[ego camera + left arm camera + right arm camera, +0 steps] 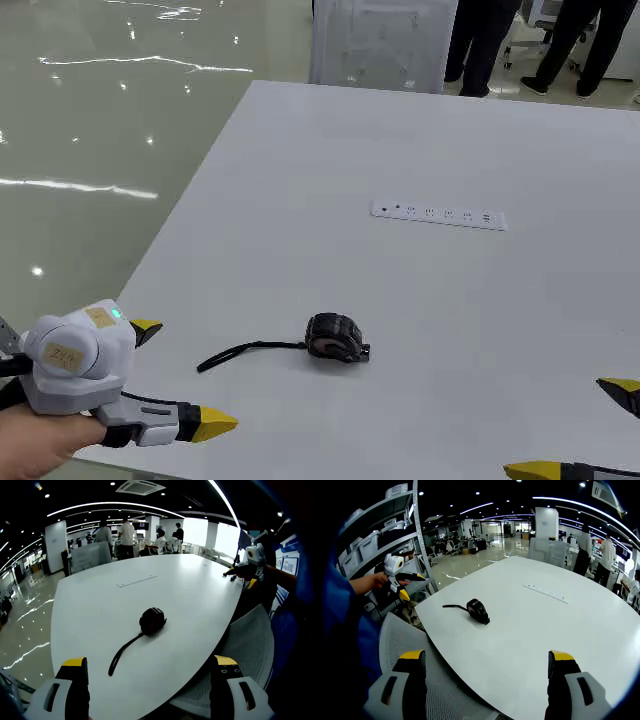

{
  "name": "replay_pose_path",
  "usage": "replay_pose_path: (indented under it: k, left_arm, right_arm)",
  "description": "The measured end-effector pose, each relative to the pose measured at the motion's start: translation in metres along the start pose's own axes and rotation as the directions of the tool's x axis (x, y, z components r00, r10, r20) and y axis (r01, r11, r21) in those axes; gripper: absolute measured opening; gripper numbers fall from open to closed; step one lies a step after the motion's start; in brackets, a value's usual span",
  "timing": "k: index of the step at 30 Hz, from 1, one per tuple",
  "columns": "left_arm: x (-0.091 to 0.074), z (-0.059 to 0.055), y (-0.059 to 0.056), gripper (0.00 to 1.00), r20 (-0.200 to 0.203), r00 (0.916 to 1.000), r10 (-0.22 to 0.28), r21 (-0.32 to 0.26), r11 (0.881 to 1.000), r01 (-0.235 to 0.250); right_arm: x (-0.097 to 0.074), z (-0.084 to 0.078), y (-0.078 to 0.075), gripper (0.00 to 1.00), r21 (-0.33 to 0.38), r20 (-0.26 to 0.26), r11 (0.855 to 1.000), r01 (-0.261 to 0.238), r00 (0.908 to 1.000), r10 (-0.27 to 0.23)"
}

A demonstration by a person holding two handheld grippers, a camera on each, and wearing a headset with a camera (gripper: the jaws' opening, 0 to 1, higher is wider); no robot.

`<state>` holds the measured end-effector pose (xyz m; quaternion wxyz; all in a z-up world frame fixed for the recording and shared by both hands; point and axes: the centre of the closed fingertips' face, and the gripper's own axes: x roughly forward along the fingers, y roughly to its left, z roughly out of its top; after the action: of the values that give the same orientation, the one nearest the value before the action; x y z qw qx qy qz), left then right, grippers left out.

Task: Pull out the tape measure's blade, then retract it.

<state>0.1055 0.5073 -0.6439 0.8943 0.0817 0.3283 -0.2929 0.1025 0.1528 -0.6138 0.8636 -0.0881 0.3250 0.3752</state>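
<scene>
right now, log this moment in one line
phase: pre-grasp | tape measure: on table, blade in | left gripper: open | right gripper: open

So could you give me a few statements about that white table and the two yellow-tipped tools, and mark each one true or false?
1. The tape measure has its blade pulled out across the table. False: no blade shows outside the case; only its black strap trails from it.
2. The left tool and the right tool are both open, with nothing between their jaws. True.
3. The left tool grips the strap. False: the strap lies on the table, apart from both tools.
4. A white power strip lies on the table beyond the tape measure. True.
</scene>
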Motion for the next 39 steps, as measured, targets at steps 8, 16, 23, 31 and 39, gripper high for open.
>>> replay_pose_path:
  k: [8, 16, 23, 31, 39]
  left_arm:
    - [0.003, 0.0, 0.0, 0.99, -0.003, 1.0, -0.005, -0.003, 1.0, 0.005]
    - [0.009, 0.002, 0.0, 0.98, -0.005, 0.9999, -0.01, 0.0, 1.0, 0.01]
    - [0.016, 0.003, -0.002, 0.98, -0.013, 0.9997, -0.019, -0.001, 1.0, 0.019]
    - [0.031, 0.005, -0.005, 0.98, -0.021, 0.9991, -0.037, 0.005, 0.999, 0.037]
    - [0.045, 0.012, -0.008, 0.97, -0.019, 0.9985, -0.052, 0.009, 0.999, 0.052]
  right_arm:
    - [0.004, -0.002, 0.0, 0.99, 0.001, -0.01, 1.0, -0.008, 0.9999, 0.008]
    - [0.01, -0.002, -0.001, 0.98, 0.0, -0.017, 1.0, -0.016, 0.9997, 0.016]
    - [0.016, -0.003, 0.0, 0.97, -0.005, -0.031, 1.0, -0.029, 0.9991, 0.029]
    - [0.026, -0.001, -0.005, 0.95, -0.032, -0.047, 0.999, -0.041, 0.9981, 0.039]
    - [0.036, 0.0, -0.008, 0.93, -0.046, -0.061, 0.997, -0.057, 0.9967, 0.054]
